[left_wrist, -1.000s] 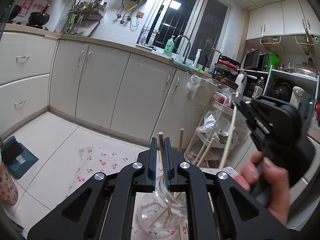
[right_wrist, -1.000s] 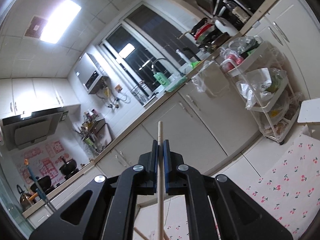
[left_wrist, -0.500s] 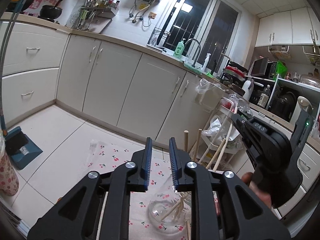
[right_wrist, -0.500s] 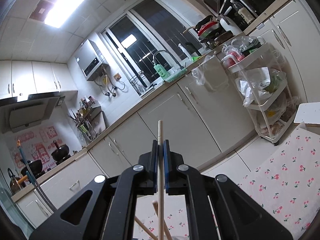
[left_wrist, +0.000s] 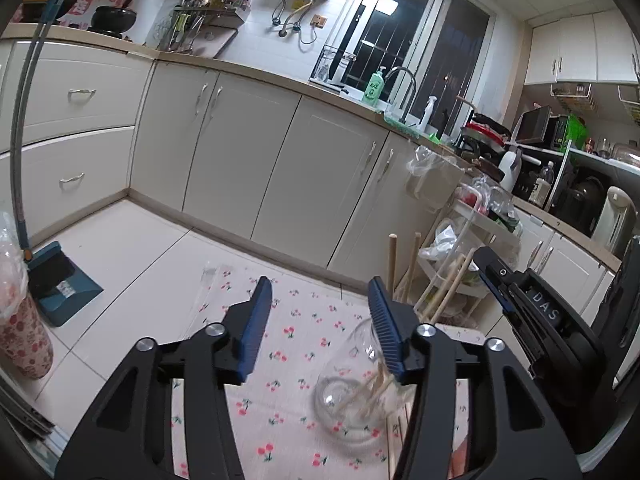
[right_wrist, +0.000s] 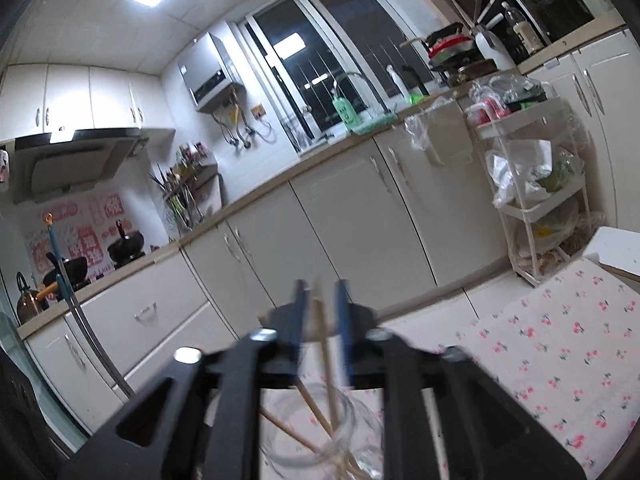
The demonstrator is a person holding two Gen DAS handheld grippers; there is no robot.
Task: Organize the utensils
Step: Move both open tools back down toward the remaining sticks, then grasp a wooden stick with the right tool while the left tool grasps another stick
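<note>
A clear glass jar [left_wrist: 352,392] stands on the cherry-print cloth [left_wrist: 296,320] and holds several wooden chopsticks [left_wrist: 394,268] that lean out of its mouth. My left gripper [left_wrist: 320,304] hovers just above and left of the jar; its jaws are opening wide and nothing is between them. My right gripper [right_wrist: 320,292] is over the jar [right_wrist: 316,436], and its jaws are opening. One chopstick [right_wrist: 325,344] stands loose in the gap with its lower end in the jar. In the left wrist view the right gripper [left_wrist: 490,276] sits at the jar's right.
A white rolling cart [right_wrist: 532,208] with bags stands past the table's far right corner. A blue dustpan [left_wrist: 60,284] lies on the tiled floor, and a floral cup [left_wrist: 22,336] stands at the left edge. Cream cabinets [left_wrist: 248,152] line the far wall.
My left gripper opened and let its chopstick drop into the jar. My right gripper came down over the jar and its jaws parted around the chopstick they were clamping.
</note>
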